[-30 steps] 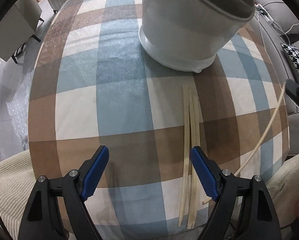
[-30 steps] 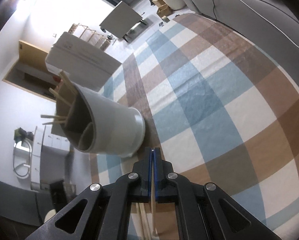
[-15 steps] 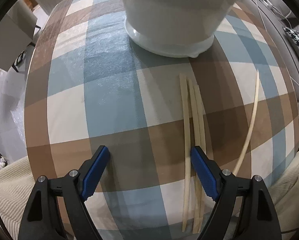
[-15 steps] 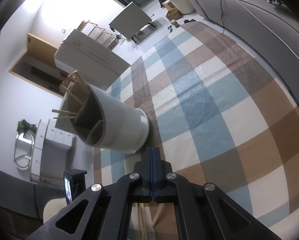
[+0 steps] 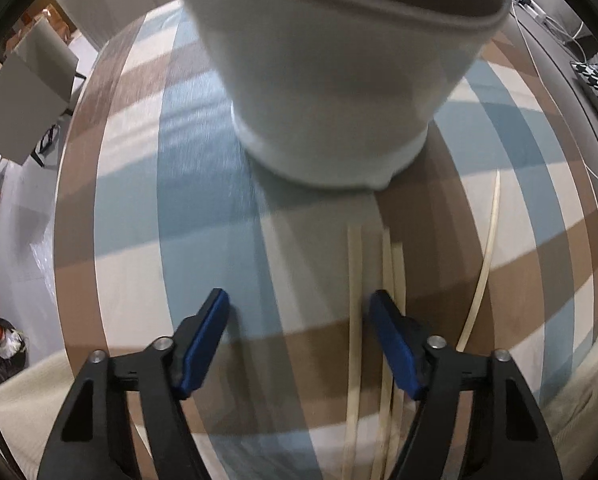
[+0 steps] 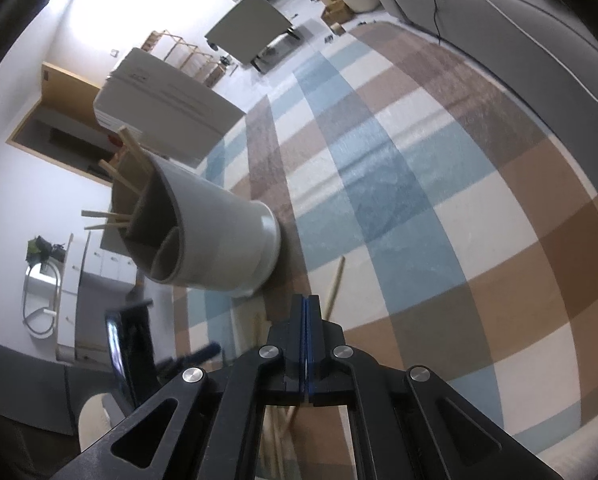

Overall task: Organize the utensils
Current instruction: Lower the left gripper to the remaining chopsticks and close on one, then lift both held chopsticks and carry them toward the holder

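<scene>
A grey divided utensil holder (image 5: 339,80) stands on the checked tablecloth, and several wooden chopsticks (image 6: 111,216) stick out of it. Three chopsticks (image 5: 393,268) lie side by side in front of the holder, with a fourth chopstick (image 5: 489,256) further right. My left gripper (image 5: 299,298) points down over them with its jaws closing. The leftmost chopstick (image 5: 354,280) lies between the blue pads, close to the right one, and neither pad presses on it. My right gripper (image 6: 306,304) is shut with nothing between its pads, and the lone chopstick (image 6: 335,284) lies on the cloth just beyond it.
The checked tablecloth (image 5: 203,240) runs to a rounded edge on the left. A grey sofa (image 6: 499,20) with cables stands behind the table. A white box (image 6: 163,100) sits beyond the holder. Cream ribbed fabric (image 5: 19,400) shows below the near edge.
The chopstick the right gripper held now lies on the cloth. My left gripper has moved closer to the holder, and its jaws have narrowed around the leftmost chopstick.
</scene>
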Demonstrator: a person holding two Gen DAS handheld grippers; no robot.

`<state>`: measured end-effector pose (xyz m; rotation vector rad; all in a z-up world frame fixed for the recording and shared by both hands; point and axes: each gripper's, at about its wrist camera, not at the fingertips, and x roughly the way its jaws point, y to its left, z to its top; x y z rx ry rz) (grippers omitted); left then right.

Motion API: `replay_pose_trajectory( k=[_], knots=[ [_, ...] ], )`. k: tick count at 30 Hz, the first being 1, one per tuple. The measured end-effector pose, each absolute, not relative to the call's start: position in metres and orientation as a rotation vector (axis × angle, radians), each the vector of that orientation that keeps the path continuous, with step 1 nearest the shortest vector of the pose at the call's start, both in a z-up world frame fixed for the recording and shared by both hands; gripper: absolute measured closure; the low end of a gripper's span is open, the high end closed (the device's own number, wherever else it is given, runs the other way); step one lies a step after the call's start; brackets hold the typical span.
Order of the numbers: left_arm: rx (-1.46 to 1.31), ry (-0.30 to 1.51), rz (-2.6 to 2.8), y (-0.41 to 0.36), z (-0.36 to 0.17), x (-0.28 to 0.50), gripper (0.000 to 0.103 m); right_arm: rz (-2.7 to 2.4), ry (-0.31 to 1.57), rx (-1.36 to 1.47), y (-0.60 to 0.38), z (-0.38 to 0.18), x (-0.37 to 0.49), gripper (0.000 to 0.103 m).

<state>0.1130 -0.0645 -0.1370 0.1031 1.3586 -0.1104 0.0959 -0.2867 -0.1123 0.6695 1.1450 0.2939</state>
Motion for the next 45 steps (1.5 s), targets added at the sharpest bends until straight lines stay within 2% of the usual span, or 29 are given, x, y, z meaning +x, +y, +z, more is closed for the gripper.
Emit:
replay_pose_trajectory(
  k=[1,4,7,9,11,13,16,20,22,30,36,42,45],
  knots=[
    [0.108,1.350,-0.117,-0.068,-0.136,0.116,0.049,0.294,1.148,0.668,-0.286,-0.113,0.096,0.102],
    [0.117,1.338,-0.138,-0.076,-0.133,0.117,0.062,0.299,1.153,0.659,-0.284,-0.114,0.097,0.101],
    [0.141,1.313,-0.138,-0.078,-0.131,0.113,0.064,0.300,1.165,0.642,-0.282,-0.115,0.097,0.100],
    [0.138,1.302,-0.150,-0.081,-0.130,0.111,0.070,0.299,1.176,0.621,-0.279,-0.117,0.097,0.100],
    [0.102,1.299,-0.185,-0.082,-0.130,0.110,0.090,0.305,1.191,0.593,-0.276,-0.118,0.097,0.100],
    [0.088,1.295,-0.198,-0.083,-0.129,0.110,0.101,0.315,1.209,0.533,-0.268,-0.117,0.096,0.100],
    [0.079,1.286,-0.213,-0.082,-0.128,0.106,0.101,0.339,1.228,0.449,-0.257,-0.116,0.096,0.095],
    [-0.023,1.245,-0.209,-0.061,-0.108,0.104,0.101,0.402,1.254,0.290,-0.236,-0.112,0.096,0.079],
    [-0.071,1.209,-0.205,-0.039,-0.094,0.103,0.101,0.456,1.266,0.166,-0.221,-0.111,0.094,0.075],
    [-0.147,1.106,-0.185,0.020,-0.065,0.079,0.101,0.777,1.261,-0.425,-0.156,-0.118,0.069,0.075],
    [-0.215,1.090,-0.181,0.033,-0.050,0.085,0.101,1.077,1.091,-0.985,-0.104,-0.133,0.019,0.077],
    [-0.263,1.105,-0.185,0.051,-0.056,0.087,0.101,1.250,1.065,-1.328,-0.077,-0.162,-0.012,0.078],
    [-0.295,1.113,-0.195,0.056,-0.057,0.089,0.101,1.287,1.060,-1.386,-0.068,-0.166,-0.013,0.079]
  ],
)
